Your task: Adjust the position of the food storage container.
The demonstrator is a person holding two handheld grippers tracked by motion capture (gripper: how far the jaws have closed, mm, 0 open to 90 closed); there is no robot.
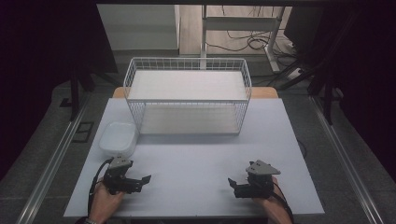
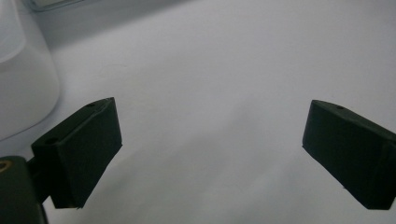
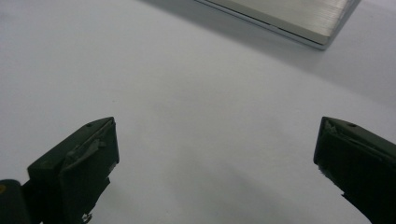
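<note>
White tub (image 1: 118, 138) sits empty at the tabletop's (image 1: 196, 177) left, just beside the wire basket (image 1: 187, 95); left gripper (image 1: 140, 181) and right gripper (image 1: 235, 185) rest near, jaws apart, nothing seemingly begun

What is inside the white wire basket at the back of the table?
The wire basket holds no loose items. Through its mesh shows a flat pale shelf board near the top and another pale board at the bottom. What lies beneath that lower board cannot be seen.
</note>
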